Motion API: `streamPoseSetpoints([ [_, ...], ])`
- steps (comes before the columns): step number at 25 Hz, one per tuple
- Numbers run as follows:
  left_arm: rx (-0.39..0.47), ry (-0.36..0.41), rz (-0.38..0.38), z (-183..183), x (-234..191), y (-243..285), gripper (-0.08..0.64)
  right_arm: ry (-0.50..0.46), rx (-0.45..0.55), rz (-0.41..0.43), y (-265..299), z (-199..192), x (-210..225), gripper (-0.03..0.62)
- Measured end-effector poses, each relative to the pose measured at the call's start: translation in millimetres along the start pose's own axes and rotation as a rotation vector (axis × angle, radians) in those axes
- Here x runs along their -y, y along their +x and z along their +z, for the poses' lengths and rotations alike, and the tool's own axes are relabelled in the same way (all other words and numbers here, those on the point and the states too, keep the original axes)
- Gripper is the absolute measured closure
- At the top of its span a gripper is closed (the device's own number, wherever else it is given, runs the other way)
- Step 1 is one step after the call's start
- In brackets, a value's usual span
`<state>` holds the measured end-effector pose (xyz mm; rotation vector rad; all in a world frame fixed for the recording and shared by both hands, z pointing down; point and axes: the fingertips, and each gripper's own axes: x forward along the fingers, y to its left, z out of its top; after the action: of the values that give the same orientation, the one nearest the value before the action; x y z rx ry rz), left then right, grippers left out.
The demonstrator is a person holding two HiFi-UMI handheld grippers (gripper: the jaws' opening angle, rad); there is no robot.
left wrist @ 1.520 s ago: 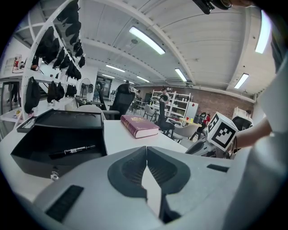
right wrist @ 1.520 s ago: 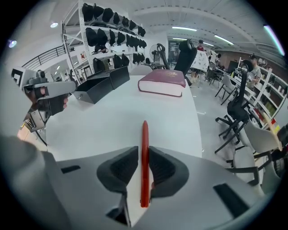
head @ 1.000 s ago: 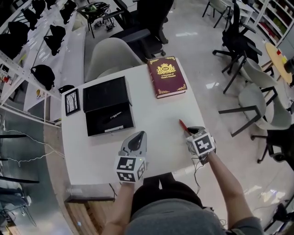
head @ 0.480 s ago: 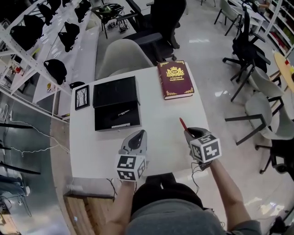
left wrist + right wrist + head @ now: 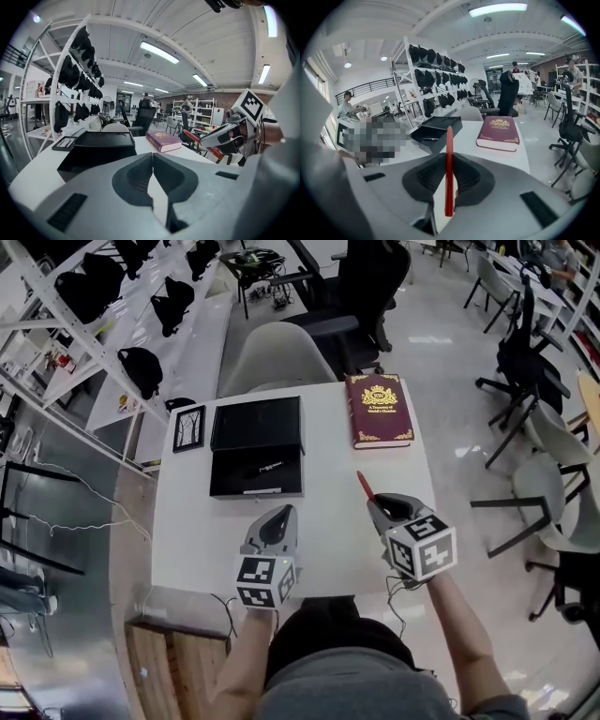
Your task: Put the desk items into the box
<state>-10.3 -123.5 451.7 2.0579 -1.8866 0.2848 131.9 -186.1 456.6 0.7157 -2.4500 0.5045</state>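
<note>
Evidently mid-carry, the right hand-held gripper is clamped on the red pen above the bench and should next swing it over the open black box, while the left hand-held gripper hovers closed and empty.

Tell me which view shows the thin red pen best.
The right gripper view: the thin red pen stands full length, clamped in the right gripper. The head view shows only its front end past the jaws; the left gripper view catches it small, side-on.
</note>
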Motion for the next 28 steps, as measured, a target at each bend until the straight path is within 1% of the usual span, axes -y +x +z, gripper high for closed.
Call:
streamPoseSetpoints([
  [8,0.018,-0.02,0.079,-1.5,-15.5,-19.1,0.553,-0.052,0.052,0.081,6.4,30.4,-27.4,0.538],
  [16,0.023,-0.037,0.143,-2.1,-47.9,-36.0,0.552,-0.082,0.089,0.147,22.8,59.6,-60.2,0.538],
  [22,0.031,-0.05,0.158,-0.4,-80.2,-42.3,0.552,-0.083,0.101,0.154,43.0,78.6,-79.3,0.538],
  [28,0.029,-0.068,0.154,-0.9,-114.0,-43.1,0.552,-0.086,0.085,0.159,71.5,93.0,-102.9,0.538],
])
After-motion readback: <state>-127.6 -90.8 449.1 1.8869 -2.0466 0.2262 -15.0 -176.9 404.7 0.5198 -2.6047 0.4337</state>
